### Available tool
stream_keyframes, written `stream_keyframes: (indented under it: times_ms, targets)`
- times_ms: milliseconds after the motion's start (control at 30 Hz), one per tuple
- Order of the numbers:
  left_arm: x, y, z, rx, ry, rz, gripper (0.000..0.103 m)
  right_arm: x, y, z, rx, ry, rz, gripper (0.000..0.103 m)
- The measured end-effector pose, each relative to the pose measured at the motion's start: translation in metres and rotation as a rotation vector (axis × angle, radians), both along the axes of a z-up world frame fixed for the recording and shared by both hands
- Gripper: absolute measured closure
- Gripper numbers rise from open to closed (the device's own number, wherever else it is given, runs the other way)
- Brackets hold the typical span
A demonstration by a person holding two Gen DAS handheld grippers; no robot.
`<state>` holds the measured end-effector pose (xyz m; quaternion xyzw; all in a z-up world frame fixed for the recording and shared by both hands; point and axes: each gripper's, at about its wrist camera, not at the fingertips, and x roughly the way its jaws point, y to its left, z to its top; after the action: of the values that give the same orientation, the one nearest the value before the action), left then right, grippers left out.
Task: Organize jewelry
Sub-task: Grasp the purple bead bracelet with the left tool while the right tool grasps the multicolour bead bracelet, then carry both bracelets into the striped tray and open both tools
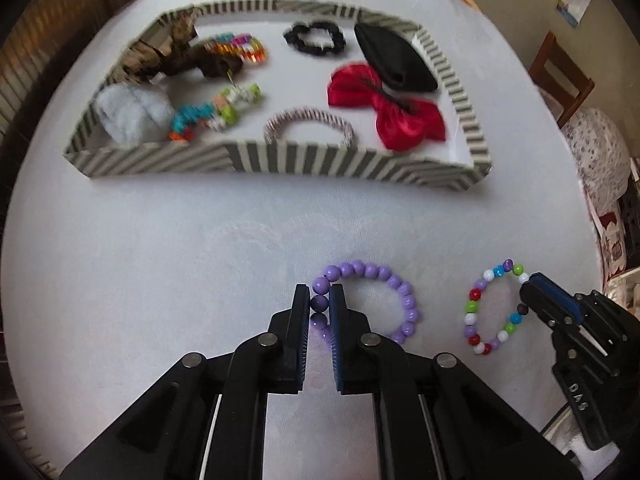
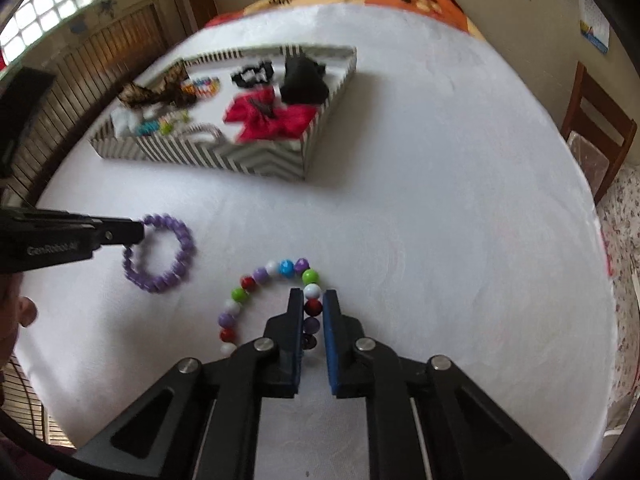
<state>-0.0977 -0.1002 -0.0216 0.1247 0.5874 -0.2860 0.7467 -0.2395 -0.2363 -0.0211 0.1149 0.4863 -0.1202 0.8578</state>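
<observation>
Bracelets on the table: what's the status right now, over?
Left gripper shut on purple bracelet. Right gripper shut on multicolored bracelet. Striped tray ahead, already holding accessories. Bare cloth between, nothing in the way.

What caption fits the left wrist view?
Left hand-held gripper shut on purple bracelet, striped tray beyond.

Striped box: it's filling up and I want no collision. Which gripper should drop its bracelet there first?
Probably left: the left gripper, shut on the purple bracelet, faces the striped box head-on; the right gripper sees it off left.
</observation>
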Motion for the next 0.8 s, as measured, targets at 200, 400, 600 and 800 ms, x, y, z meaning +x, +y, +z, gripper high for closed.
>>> stream_keyframes:
  times_ms: [200, 400, 600, 800]
  targets:
    - [0.014, 0.013, 0.046, -0.054, -0.059, 0.003, 0.103, 0.005, 0.002, 0.042, -0.007, -0.08, 0.028, 0.093]
    - [0.047, 0.026, 0.081, -0.067, -0.127, 0.054, 0.103, 0.022, 0.003, 0.069, -0.035, -0.121, 0.053, 0.093]
    - [0.075, 0.029, 0.103, -0.072, -0.185, 0.074, 0.103, 0.054, -0.002, 0.084, -0.031, -0.148, 0.087, 0.093]
    - [0.107, 0.002, 0.101, -0.078, -0.18, 0.081, 0.103, 0.095, -0.009, 0.083, -0.027, -0.139, 0.115, 0.093]
